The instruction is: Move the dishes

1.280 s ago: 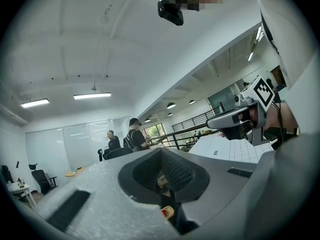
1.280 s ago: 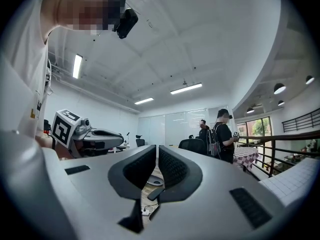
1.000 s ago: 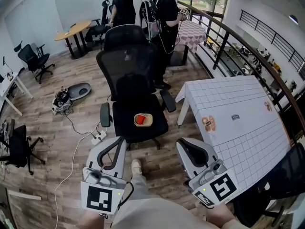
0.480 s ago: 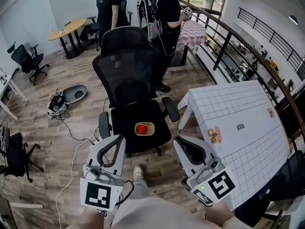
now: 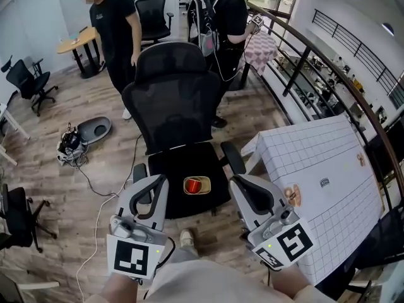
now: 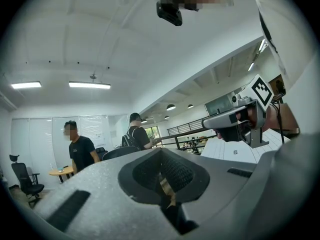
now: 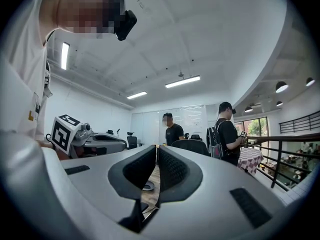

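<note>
A tan dish with a red cup (image 5: 196, 185) in it sits on the seat of a black office chair (image 5: 173, 100) in front of me. My left gripper (image 5: 160, 179) hangs just left of the dish, level, its jaws together and empty (image 6: 161, 153). To the dish's right my right gripper (image 5: 235, 180) is likewise shut on nothing (image 7: 157, 149). A small plate with brown pieces (image 5: 292, 195) lies on the white gridded table (image 5: 328, 219) at the right, near its edge. The dish itself does not show in either gripper view.
Two people in black stand behind the chair, one at the back left (image 5: 113, 30), one with a backpack (image 5: 224, 17). A grey disc-shaped device (image 5: 95, 130) and cables (image 5: 69, 149) lie on the wood floor. A railing (image 5: 303, 49) runs along the right.
Both grippers have moved forward toward the chair, so the dish now lies between their tips. The person at the back left has walked closer.
</note>
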Demonstrator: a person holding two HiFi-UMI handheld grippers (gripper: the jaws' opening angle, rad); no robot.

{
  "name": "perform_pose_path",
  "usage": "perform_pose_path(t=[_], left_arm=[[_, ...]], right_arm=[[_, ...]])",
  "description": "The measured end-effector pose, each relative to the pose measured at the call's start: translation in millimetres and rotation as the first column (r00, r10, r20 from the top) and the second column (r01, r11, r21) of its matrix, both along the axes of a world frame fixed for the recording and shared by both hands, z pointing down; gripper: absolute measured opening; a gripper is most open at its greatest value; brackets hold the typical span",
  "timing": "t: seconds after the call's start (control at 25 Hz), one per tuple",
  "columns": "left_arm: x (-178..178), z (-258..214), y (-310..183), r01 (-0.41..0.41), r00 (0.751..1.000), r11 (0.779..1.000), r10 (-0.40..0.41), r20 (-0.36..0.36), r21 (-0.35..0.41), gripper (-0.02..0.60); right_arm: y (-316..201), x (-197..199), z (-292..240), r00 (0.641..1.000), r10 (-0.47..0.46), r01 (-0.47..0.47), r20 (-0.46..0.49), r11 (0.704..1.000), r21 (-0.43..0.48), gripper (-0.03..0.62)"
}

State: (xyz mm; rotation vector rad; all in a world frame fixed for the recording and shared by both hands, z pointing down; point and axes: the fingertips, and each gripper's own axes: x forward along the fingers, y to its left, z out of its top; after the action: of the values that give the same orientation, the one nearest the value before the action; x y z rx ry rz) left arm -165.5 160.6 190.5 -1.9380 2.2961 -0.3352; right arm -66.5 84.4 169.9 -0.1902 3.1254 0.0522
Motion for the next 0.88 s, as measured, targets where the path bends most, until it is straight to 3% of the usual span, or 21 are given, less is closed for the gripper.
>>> perform_pose_path(t=[0.32, 0.88], left_arm=[[-60, 13, -22, -0.043, 0.999, 0.999, 0.043, -0.01, 0.001, 0.014], [-81, 33, -67, -0.016, 0.998, 0.999, 0.014, -0.053, -0.039, 0.014]], right_arm=[[-19, -60, 12, 0.999, 0.04, -0.04, -0.016, 0.999, -0.007, 0.028], [-70, -84, 31, 0.998, 0.025, -0.027, -0.059, 0.999, -0.035, 0.028]])
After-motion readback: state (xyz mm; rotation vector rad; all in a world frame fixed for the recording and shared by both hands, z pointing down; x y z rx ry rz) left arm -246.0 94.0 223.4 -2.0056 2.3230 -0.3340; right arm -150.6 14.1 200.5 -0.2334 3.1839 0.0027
